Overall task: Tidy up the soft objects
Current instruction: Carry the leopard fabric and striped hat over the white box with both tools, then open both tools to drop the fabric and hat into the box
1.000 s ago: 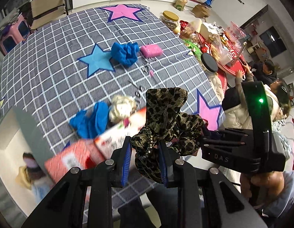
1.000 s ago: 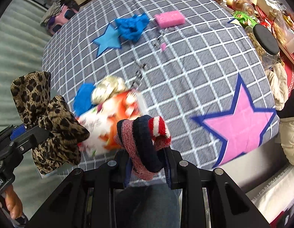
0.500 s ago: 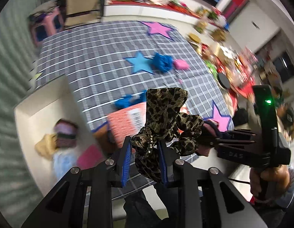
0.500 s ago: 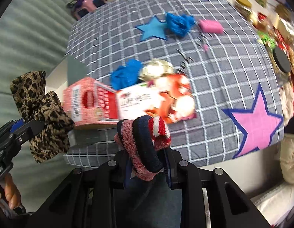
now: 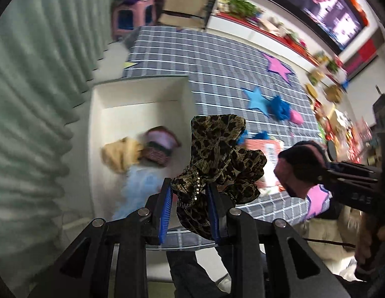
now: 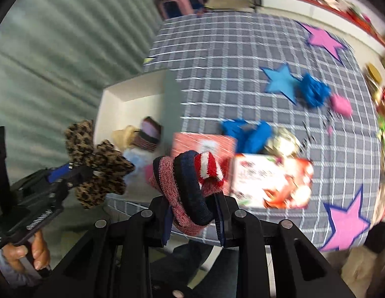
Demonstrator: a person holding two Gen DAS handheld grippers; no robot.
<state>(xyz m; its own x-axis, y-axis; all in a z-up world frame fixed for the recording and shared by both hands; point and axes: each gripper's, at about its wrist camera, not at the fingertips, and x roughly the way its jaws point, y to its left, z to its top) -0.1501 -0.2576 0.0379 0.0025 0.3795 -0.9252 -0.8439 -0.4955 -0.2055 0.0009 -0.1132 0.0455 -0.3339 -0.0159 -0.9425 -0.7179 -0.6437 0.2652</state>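
Checked cloth [image 6: 242, 74] is covering the bench; a white box [image 5: 142, 114] is sitting at its edge, holding a few soft things. Left gripper [image 5: 190, 193] is clamping a leopard scrunchie [image 5: 217, 154] just beside the box. Right gripper [image 6: 192, 198] is clamping a bundle of hair bands [image 6: 190, 183] over the bench edge, near a red carton [image 6: 269, 181].

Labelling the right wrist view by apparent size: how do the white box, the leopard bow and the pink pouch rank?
1. White box, largest.
2. Leopard bow, though nearness to the camera enlarges it.
3. Pink pouch, smallest and farthest.
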